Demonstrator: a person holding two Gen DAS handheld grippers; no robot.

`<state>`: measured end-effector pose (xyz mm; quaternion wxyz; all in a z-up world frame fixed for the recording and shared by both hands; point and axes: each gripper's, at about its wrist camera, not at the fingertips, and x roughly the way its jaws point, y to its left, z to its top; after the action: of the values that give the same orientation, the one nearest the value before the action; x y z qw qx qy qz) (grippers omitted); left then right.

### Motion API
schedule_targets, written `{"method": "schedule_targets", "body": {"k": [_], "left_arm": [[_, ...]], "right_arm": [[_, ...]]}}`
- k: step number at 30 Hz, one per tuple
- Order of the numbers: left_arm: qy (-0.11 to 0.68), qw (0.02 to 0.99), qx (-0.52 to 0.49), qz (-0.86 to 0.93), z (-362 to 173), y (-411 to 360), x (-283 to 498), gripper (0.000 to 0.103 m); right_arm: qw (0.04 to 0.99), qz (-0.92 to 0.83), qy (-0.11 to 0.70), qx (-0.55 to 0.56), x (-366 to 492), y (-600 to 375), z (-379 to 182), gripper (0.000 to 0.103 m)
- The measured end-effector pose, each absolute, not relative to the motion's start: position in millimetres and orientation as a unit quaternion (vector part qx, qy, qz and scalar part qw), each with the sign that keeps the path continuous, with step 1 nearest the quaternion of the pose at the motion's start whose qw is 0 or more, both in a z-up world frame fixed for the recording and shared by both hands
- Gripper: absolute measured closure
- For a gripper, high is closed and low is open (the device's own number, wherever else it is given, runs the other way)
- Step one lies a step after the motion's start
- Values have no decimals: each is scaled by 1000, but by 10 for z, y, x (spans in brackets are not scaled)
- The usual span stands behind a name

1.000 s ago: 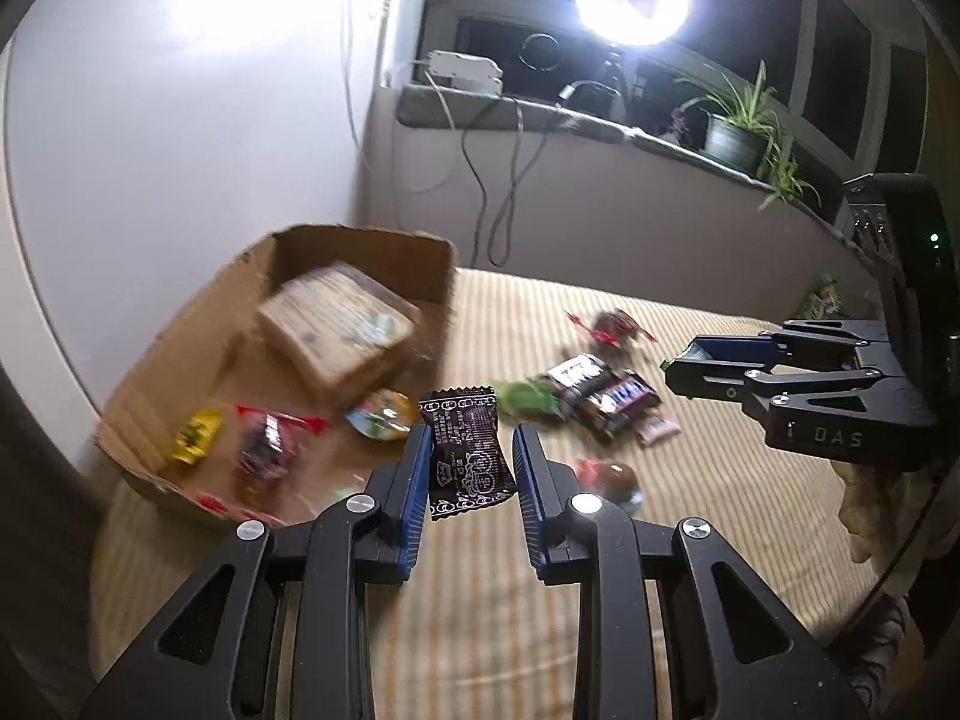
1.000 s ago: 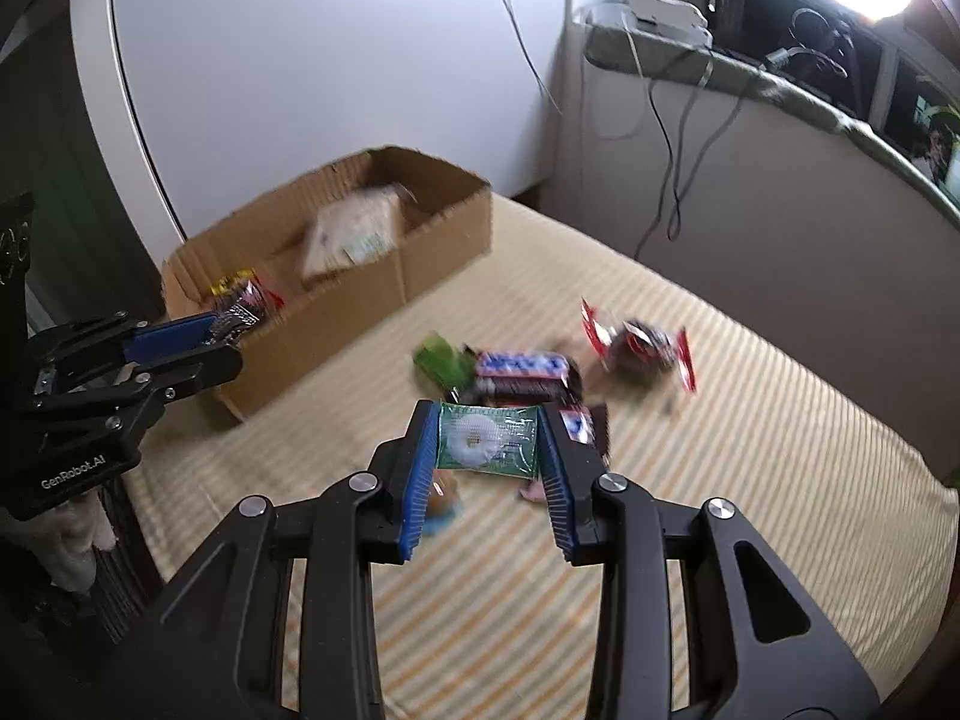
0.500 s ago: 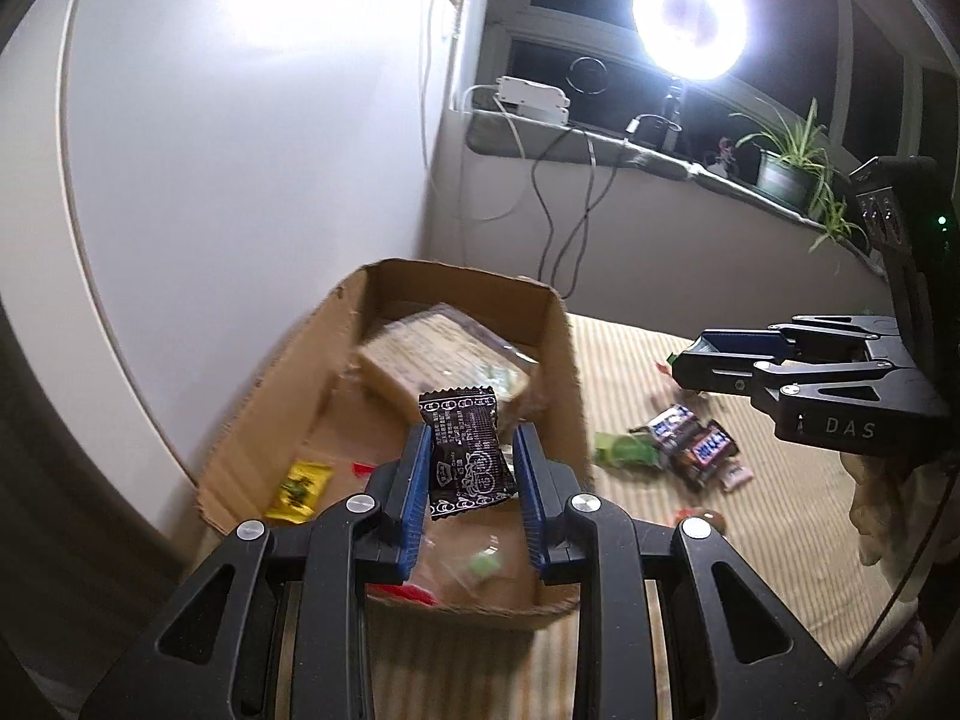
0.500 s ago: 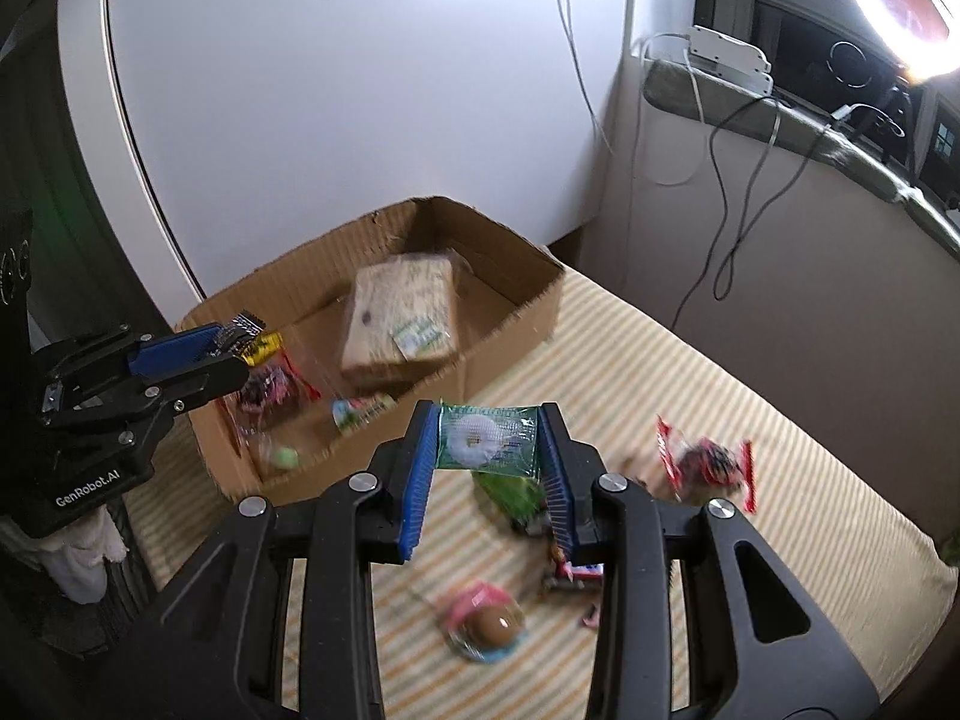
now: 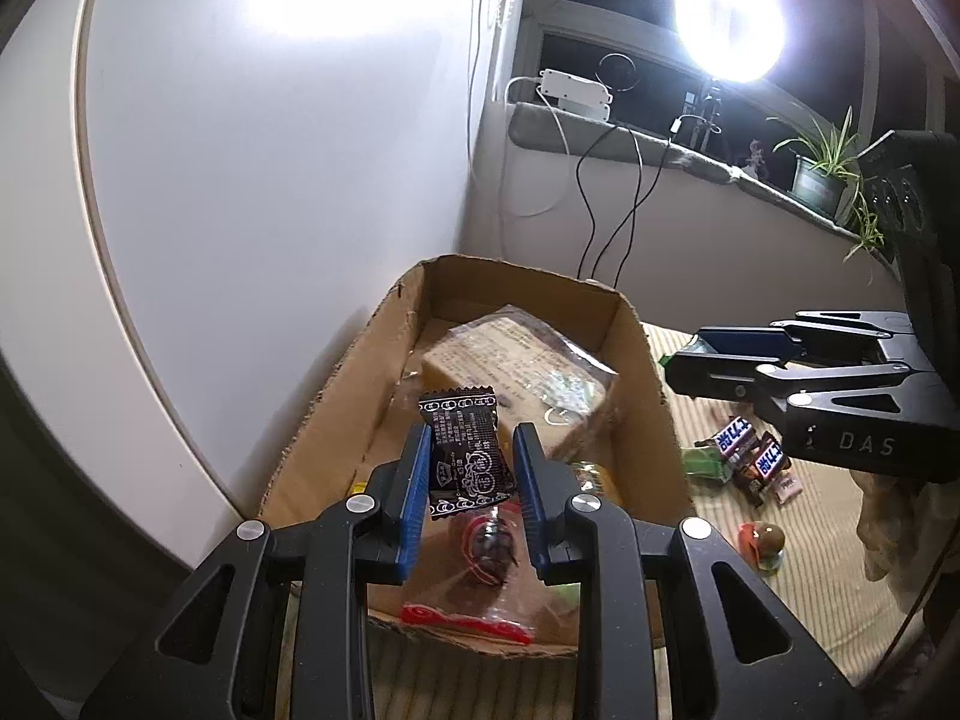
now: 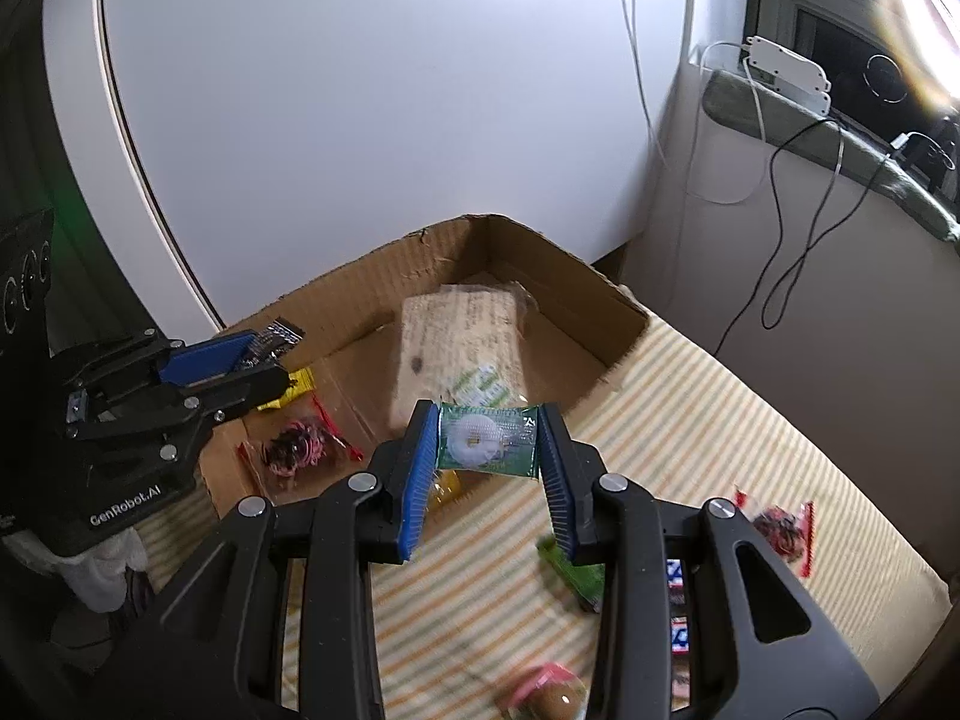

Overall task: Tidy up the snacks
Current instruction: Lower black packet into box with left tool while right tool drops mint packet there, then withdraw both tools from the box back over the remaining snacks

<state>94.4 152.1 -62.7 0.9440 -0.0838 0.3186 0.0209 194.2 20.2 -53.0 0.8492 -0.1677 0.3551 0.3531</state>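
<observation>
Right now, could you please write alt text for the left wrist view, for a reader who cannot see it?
The left gripper holds a black printed candy wrapper above an open cardboard box that contains a large clear-wrapped pack and small sweets. To the right, the right gripper hovers over a striped cloth strewn with more snacks.

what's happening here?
Snacks are being sorted into a cardboard box. The left gripper holds a black candy packet over the box; the right gripper holds a green packet near its front edge. Bars and candies are on the striped cloth.
</observation>
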Motion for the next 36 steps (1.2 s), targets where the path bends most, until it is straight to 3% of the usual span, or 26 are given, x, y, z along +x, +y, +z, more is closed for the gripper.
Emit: {"method": "schedule_targets", "body": {"k": [11,15,18,20,23,28,36], "left_arm": [[321,942,-91,24,-663,1619,987,76],[320,943,-91,25,-656,1611,977,76],[320,943,-89,26,-651,1601,975,76],[320,943,-89,28,-646,1603,967,67],[319,943,-92,31,-630,1610,958,63],[315,944,-93,34,-585,1587,903,56],[305,948,-89,26,-468,1448,804,56]], "right_arm": [[838,368,363,-172,2007,403,-664,67],[841,364,360,-174,2004,420,-673,55],[843,364,358,-168,2014,391,-654,40],[847,361,355,-163,2016,366,-632,33],[853,353,352,-155,2021,309,-591,24],[860,344,350,-143,2024,193,-518,19],[869,329,343,-137,1938,-91,-389,19]]}}
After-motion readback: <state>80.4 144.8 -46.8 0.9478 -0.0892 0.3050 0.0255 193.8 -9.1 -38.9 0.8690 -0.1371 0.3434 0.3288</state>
